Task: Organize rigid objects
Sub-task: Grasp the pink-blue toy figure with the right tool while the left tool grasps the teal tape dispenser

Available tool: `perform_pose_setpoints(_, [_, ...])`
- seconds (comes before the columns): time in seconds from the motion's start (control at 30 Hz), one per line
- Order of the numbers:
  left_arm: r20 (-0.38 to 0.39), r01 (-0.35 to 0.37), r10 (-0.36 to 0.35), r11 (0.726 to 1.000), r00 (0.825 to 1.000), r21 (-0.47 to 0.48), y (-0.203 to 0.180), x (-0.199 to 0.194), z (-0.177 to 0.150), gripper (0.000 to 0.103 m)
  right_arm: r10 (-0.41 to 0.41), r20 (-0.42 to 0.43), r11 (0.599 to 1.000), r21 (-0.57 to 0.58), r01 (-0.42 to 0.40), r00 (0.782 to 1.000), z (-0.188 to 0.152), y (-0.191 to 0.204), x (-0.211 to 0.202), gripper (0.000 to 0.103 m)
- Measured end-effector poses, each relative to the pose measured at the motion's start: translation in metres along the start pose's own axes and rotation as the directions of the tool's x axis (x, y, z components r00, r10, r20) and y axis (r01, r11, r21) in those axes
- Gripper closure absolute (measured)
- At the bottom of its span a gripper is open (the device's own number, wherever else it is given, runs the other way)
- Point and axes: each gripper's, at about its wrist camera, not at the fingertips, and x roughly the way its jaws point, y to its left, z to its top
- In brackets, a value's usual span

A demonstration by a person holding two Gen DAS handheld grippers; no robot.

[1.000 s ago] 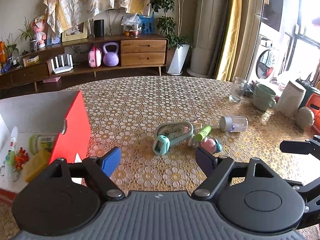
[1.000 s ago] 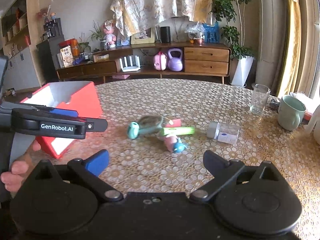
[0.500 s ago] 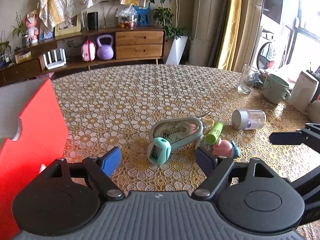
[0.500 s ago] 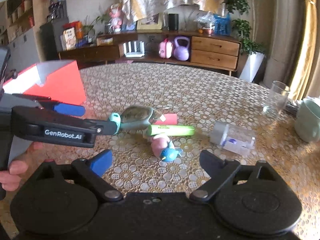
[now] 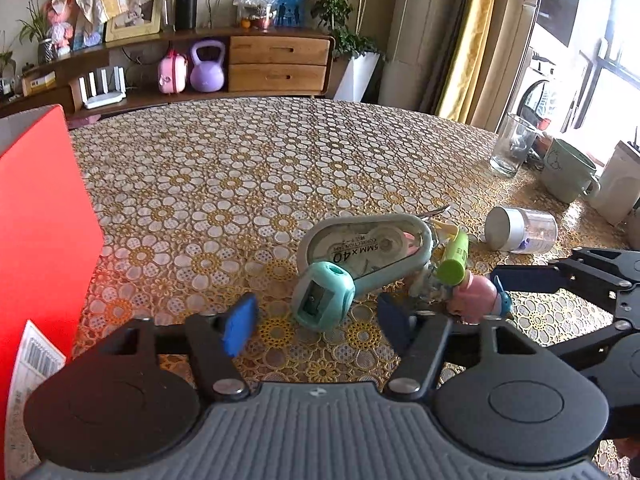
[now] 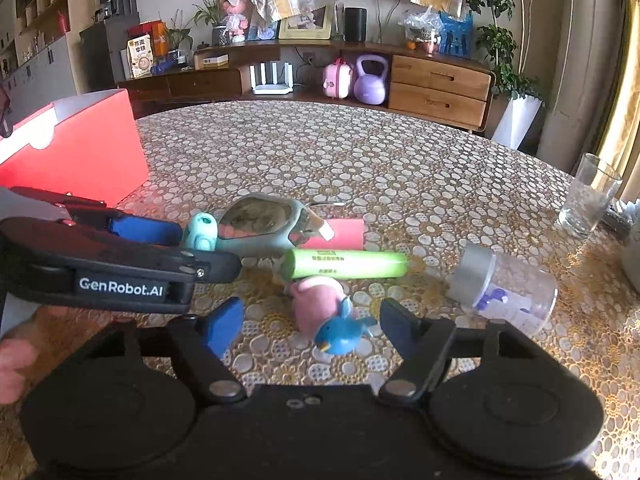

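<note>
A small cluster lies on the flowered tablecloth. It holds a teal pencil sharpener (image 5: 322,298), a grey correction tape (image 5: 368,246), a green tube (image 6: 344,264) and a pink toy with a blue bird (image 6: 324,310). My left gripper (image 5: 316,326) has the sharpener between its blue pads with a gap on each side, and its jaws are closing. My right gripper (image 6: 312,330) straddles the pink and blue toy without pressing on it, jaws closing too. The left gripper (image 6: 188,246) also shows in the right wrist view, around the sharpener (image 6: 202,232).
A red box (image 5: 44,220) stands at the left. A clear jar (image 6: 504,288) lies on its side right of the cluster, and a pink block (image 6: 346,232) lies behind the tube. A glass (image 5: 514,144), a green mug (image 5: 568,170) and a white container (image 5: 616,184) stand at the far right.
Both grippers have come forward and down onto the cluster, and both pairs of jaws have narrowed. The sharpener and the toy now sit between the fingers.
</note>
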Motion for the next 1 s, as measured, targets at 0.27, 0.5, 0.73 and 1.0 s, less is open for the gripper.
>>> perform_pose_setpoints(0.27, [-0.001, 0.039, -0.038, 0.999, 0.999, 0.008, 0.000, 0.004, 0.002, 0.063, -0.002, -0.004, 0.999, 0.047, 0.002, 1.000, 0.001, -0.007, 0.007, 0.046])
perform_pose_setpoints(0.5, [-0.002, 0.052, -0.052, 0.999, 0.999, 0.000, 0.001, 0.000, 0.003, 0.069, -0.010, 0.000, 0.996, 0.092, 0.010, 1.000, 0.000, -0.011, 0.001, 0.056])
perform_pose_setpoints(0.73, [-0.013, 0.049, -0.049, 0.999, 0.999, -0.002, -0.001, -0.015, -0.001, 0.069, -0.019, -0.006, 0.990, 0.140, 0.019, 1.000, -0.008, -0.002, -0.018, 0.057])
perform_pose_setpoints(1.0, [-0.034, 0.053, -0.053, 0.998, 0.998, 0.015, -0.006, -0.049, -0.018, 0.069, -0.032, -0.003, 0.985, 0.172, 0.032, 0.999, -0.025, 0.014, -0.053, 0.057])
